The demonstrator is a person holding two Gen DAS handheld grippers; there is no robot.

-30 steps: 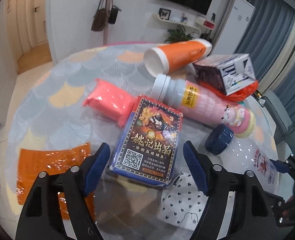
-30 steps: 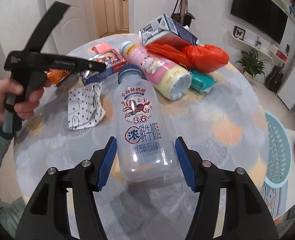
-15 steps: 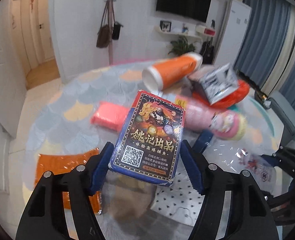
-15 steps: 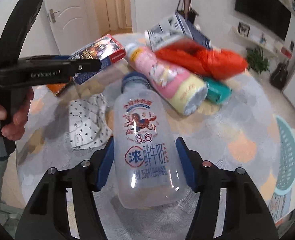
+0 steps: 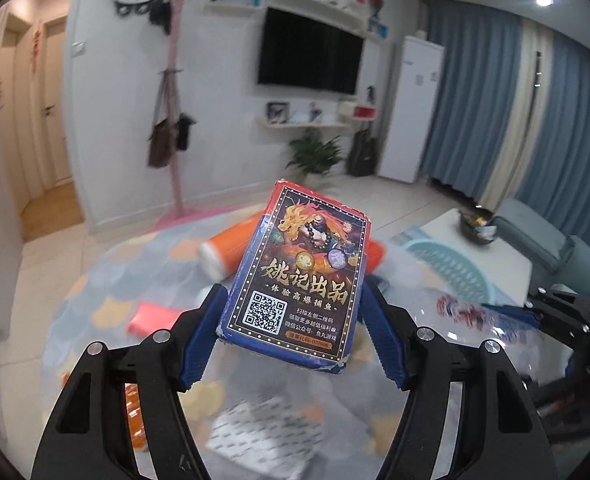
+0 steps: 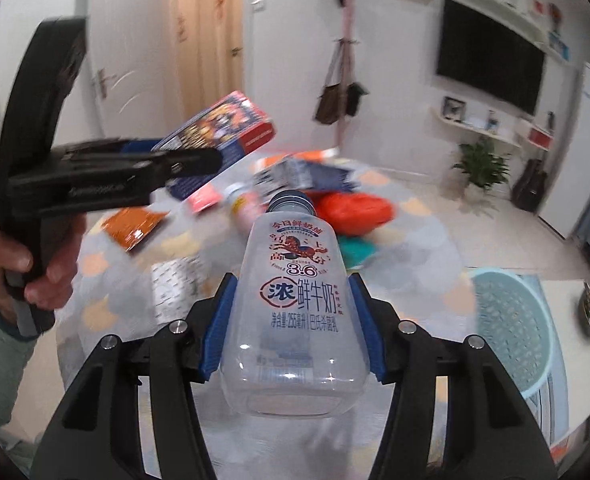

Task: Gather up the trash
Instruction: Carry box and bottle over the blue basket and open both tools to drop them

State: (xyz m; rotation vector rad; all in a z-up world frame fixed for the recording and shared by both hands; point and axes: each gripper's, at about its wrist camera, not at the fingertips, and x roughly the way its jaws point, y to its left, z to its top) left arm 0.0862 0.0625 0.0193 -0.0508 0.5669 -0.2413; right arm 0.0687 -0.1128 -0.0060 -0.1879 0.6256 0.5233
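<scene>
A dark card box (image 5: 301,280) with a dragon picture and a QR code is lifted off the round table (image 5: 107,280). My left gripper (image 5: 291,292) is shut on its sides. In the right wrist view the same card box (image 6: 223,128) hangs high at left in that gripper, which a hand (image 6: 27,268) holds. A clear plastic milk bottle (image 6: 295,320) with a blue cap is raised above the table. My right gripper (image 6: 293,280) has its blue pads pressed on the bottle's sides, and its jaws are closing.
A light blue mesh basket (image 6: 511,320) stands to the right of the table. On the table lie an orange-red bag (image 6: 353,208), a milk carton (image 6: 299,174), an orange wrapper (image 6: 135,226), dotted paper (image 6: 173,288), an orange tube (image 5: 231,248) and a pink packet (image 5: 151,318).
The left gripper shut on the card box and lifted it off the table. The right gripper raised the milk bottle. Both views now tilt up toward the room.
</scene>
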